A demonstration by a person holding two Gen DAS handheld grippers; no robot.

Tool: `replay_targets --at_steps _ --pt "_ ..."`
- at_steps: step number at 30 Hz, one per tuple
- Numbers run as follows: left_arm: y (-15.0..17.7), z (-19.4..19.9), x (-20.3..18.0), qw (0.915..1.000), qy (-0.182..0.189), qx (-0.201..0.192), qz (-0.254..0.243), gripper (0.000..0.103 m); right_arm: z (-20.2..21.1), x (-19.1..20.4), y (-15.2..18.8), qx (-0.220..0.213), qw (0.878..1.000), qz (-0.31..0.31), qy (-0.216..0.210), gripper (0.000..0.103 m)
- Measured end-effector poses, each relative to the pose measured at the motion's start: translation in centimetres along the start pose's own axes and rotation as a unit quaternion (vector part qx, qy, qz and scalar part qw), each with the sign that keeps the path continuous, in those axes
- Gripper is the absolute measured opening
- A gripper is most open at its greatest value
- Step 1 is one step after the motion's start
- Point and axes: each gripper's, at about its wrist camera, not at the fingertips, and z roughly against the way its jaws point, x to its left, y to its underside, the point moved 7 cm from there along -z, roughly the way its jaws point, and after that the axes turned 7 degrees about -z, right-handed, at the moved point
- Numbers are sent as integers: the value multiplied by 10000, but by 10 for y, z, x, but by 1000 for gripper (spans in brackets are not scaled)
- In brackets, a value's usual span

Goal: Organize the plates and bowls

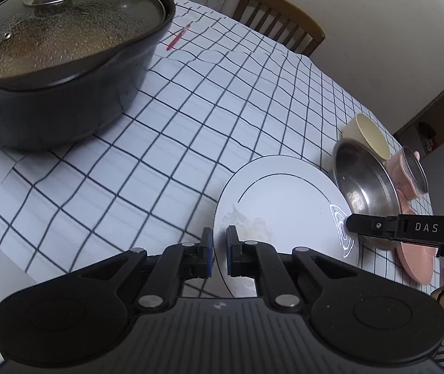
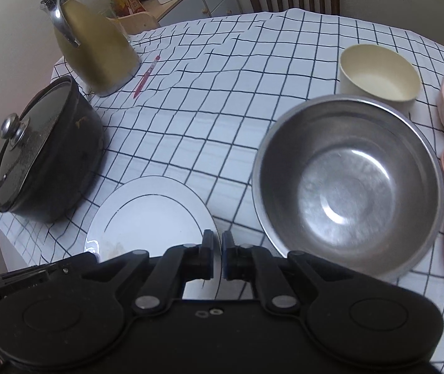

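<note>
While both grippers (image 1: 219,251) clamp white plate (image 1: 284,199), seemingly lifted

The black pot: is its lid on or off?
On. The glass lid sits seated in the black pot's rim, knob up.

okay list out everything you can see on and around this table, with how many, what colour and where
white plate: 1, white with dark ring, held by its opposite rims
steel bowl: 1, silver, right of the plate
cream bowl: 1, behind the steel bowl
pink dishes: at least two, far right
black pot: 1, glass lid, left
gold jug: 1, back left
red pen: 1, beside the jug
wooden chair: 1, behind the table
left gripper: shut on the plate
right gripper: shut on the plate
</note>
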Motion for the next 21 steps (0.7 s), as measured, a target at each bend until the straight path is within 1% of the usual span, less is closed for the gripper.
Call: replay_targets --at_steps 9,15,21 --pt "38 6 -27 9997 49 170 -187 7 20 -29 43 31 9997 -214 115 6" --pt "65 9 -44 9990 82 289 -323 7 34 -49 72 21 9992 -378 118 6" --pt "88 15 -56 9984 102 362 -431 7 49 -63 97 -1 9992 -379 105 6"
